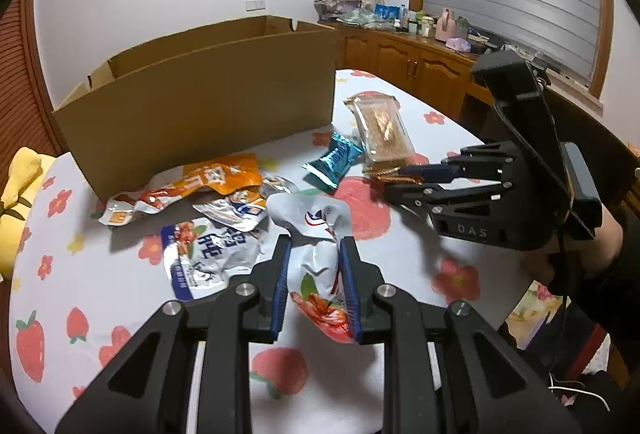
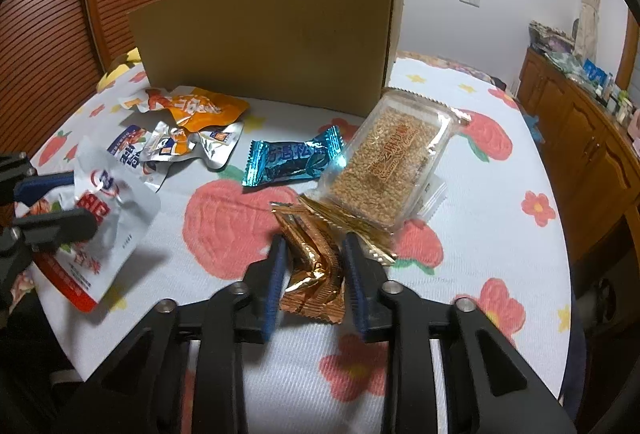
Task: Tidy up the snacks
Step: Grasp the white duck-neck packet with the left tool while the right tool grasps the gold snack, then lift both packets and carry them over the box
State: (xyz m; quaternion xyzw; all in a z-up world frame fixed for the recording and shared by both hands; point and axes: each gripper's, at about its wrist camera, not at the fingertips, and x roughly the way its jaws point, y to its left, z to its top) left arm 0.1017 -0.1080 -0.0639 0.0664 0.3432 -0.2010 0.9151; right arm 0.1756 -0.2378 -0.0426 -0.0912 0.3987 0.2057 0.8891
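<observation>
Both grippers were loaded. Left gripper point(image 1: 314, 254) was nearly closed, pads pinching a crumpled white pouch point(image 1: 320, 266) that hung clear of the cloth point(image 1: 100, 274). Right gripper point(image 2: 314, 254) was likewise nearly closed, its pads against a gold wrapper point(image 2: 314, 274) near the sesame bar point(image 2: 384, 169); I could not tell whether it was off the cloth.

Box point(image 1: 200, 105) stood at the far side, open top. Orange pouch point(image 1: 208, 181), teal candy point(image 1: 334, 161) and silver packets remained loose between it and the grippers.

Step, as judged: pick done, transfer pending. Next move calls for lifting both above the box wall before release.
</observation>
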